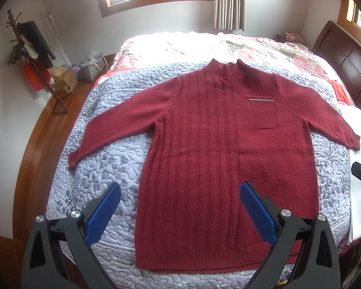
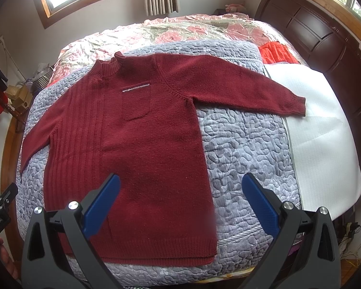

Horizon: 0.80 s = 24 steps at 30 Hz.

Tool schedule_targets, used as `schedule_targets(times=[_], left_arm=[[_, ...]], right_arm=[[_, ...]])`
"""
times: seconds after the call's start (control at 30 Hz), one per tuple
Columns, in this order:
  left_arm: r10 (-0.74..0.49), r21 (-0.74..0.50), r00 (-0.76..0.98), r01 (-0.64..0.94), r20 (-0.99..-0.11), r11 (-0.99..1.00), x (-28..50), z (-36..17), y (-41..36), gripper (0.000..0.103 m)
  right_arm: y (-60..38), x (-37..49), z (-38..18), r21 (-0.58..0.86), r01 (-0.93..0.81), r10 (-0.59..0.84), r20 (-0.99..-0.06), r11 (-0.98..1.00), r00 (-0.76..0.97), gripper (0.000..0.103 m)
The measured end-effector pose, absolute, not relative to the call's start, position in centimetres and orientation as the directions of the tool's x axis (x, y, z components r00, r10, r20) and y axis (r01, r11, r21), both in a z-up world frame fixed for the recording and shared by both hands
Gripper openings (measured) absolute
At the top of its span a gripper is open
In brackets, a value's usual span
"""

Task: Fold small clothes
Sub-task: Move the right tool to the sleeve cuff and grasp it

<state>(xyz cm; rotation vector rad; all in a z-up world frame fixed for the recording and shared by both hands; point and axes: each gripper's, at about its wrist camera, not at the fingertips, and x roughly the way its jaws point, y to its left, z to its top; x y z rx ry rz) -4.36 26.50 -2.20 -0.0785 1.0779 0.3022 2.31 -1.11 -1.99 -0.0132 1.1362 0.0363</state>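
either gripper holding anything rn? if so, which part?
Nothing held. Left gripper and right gripper are both open, above the sweater, which lies flat and unfolded on the bed.

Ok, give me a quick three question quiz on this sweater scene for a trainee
1. True or false: the sweater lies flat with both sleeves spread out.
2. Multiple choice: the left tongs are A) open, B) shut on a sleeve, C) shut on the hem.
3. Fill in: the chest pocket is on the plain half, not the ____ half.

Key: 1 true; 2 A; 3 ribbed.
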Motion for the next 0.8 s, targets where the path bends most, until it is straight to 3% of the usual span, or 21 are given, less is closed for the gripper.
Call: schedule_targets(times=[0.3, 0.8], left_arm=[[0.186, 0.064, 0.459, -0.269, -0.869, 0.961, 1.3, -3.4, 23.6, 0.099], [0.095, -0.004, 0.499, -0.194, -0.861, 0.981, 18.0, -8.4, 8.3, 0.099]], right_arm=[[-9.4, 7.6, -4.5, 0.068, 0.061, 0.038, -0.911, 0.996, 0.41, 0.1], [-34.0, 23.4, -12.4, 0.026, 0.221, -0.055, -0.934, 0.975, 0.352, 0.1]])
